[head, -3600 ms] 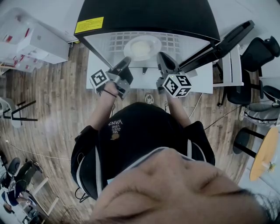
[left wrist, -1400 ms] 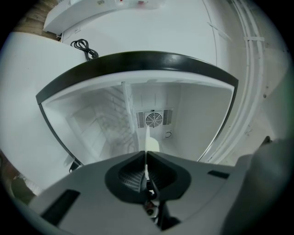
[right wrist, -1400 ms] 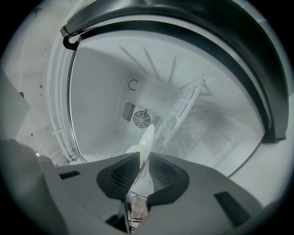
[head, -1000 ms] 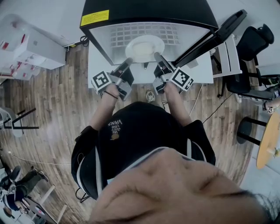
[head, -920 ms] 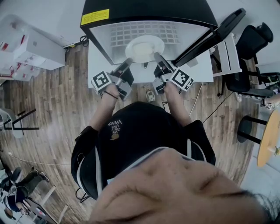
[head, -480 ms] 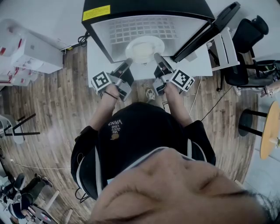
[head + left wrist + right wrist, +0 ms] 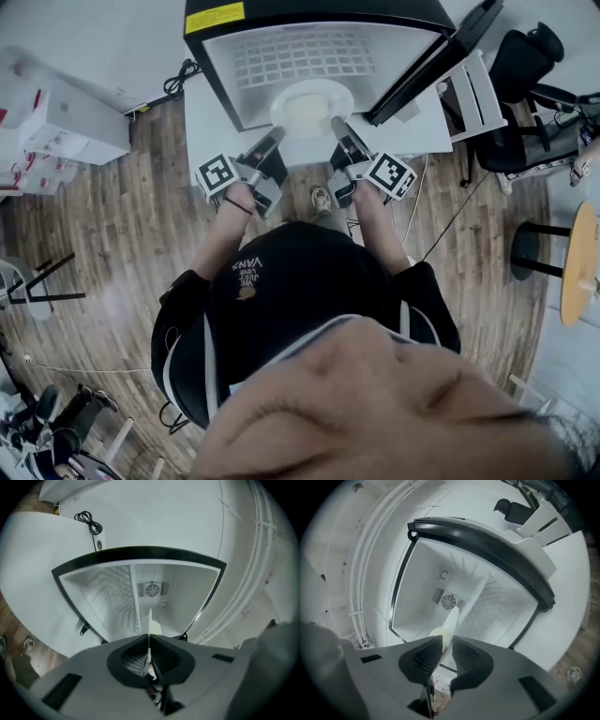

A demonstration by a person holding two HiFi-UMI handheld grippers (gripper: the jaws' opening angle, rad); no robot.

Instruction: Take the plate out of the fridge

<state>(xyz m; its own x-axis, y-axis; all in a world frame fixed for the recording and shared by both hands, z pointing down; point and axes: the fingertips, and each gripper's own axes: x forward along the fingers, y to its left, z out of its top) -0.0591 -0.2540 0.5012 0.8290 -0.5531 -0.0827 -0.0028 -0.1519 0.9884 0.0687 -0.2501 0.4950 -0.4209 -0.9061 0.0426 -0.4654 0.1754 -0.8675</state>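
Note:
A white plate (image 7: 309,107) hangs level at the open front of the black fridge (image 7: 319,15), held by its rim from both sides. My left gripper (image 7: 275,140) is shut on the plate's left rim. My right gripper (image 7: 336,127) is shut on its right rim. In the left gripper view the plate (image 7: 149,623) shows edge-on between the closed jaws of the left gripper (image 7: 149,637), with the fridge's inside behind. The right gripper view shows the same plate (image 7: 450,623) edge-on in the right gripper (image 7: 446,641). Most of the plate lies outside the fridge's opening.
The fridge door (image 7: 433,58) stands open to the right. A wire shelf (image 7: 309,54) lies inside. The fridge stands on a white platform (image 7: 214,131). Chairs (image 7: 525,56) and a round wooden table (image 7: 581,262) are at the right, white boxes (image 7: 56,112) at the left.
Both grippers have drawn back from the fridge with the plate between them. The plate has come off the wire shelf and out past the fridge's front edge.

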